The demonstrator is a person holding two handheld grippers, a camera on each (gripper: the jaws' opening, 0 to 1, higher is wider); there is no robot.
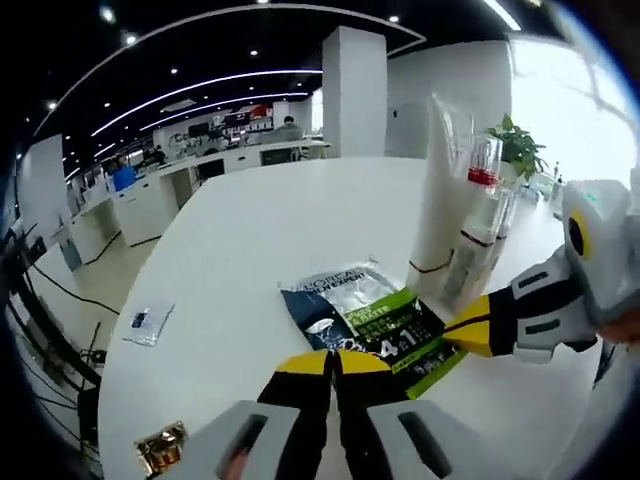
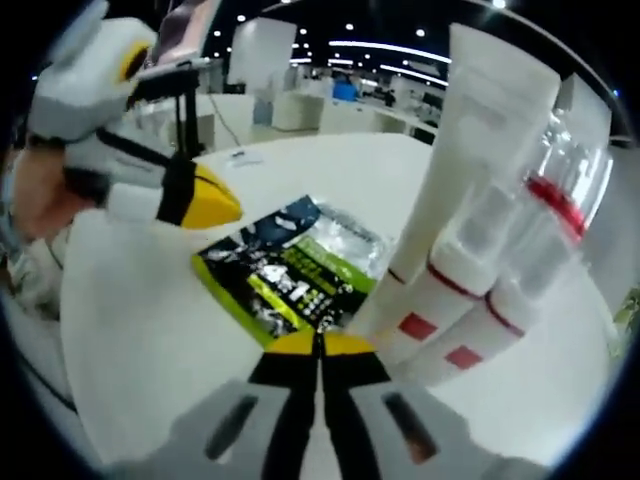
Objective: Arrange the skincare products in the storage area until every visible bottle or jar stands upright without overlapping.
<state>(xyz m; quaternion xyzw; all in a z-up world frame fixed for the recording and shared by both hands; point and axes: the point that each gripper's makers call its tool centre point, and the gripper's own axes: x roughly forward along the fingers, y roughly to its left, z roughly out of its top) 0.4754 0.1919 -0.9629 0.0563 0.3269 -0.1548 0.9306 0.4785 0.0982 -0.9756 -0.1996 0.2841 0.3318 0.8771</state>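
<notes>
Left gripper [image 1: 333, 362]: jaws pressed together with yellow tips meeting, nothing between them; tips sit at the near edge of the sachet, contact with it cannot be told.
Right gripper [image 2: 320, 345]: jaws closed tip to tip, holding nothing; tips lie at the near corner of the sachet, just beside the base of the white tube.
Right gripper seen from the left gripper view [image 1: 470, 328]: comes in from the right, yellow tip at the sachet's right edge.
Left gripper seen from the right gripper view [image 2: 210, 200]: enters from the left, yellow tip just above the sachet's far-left corner; a hand [image 2: 35, 195] holds it.
Sachet [image 1: 375, 325]: flat dark-blue, silver and green skincare packet lying on the white table [image 1: 230, 260], directly ahead of both grippers.
White tube [image 2: 470, 170]: tall, standing on its cap, ahead and right of the right gripper.
Clear bottles with red bands [image 2: 545, 230]: upright, touching the tube on its right side.
Small packet [image 1: 147, 322]: flat on the table, well left of the left gripper.
Gold-wrapped item [image 1: 160, 447]: at the table edge, near left of the left gripper.
</notes>
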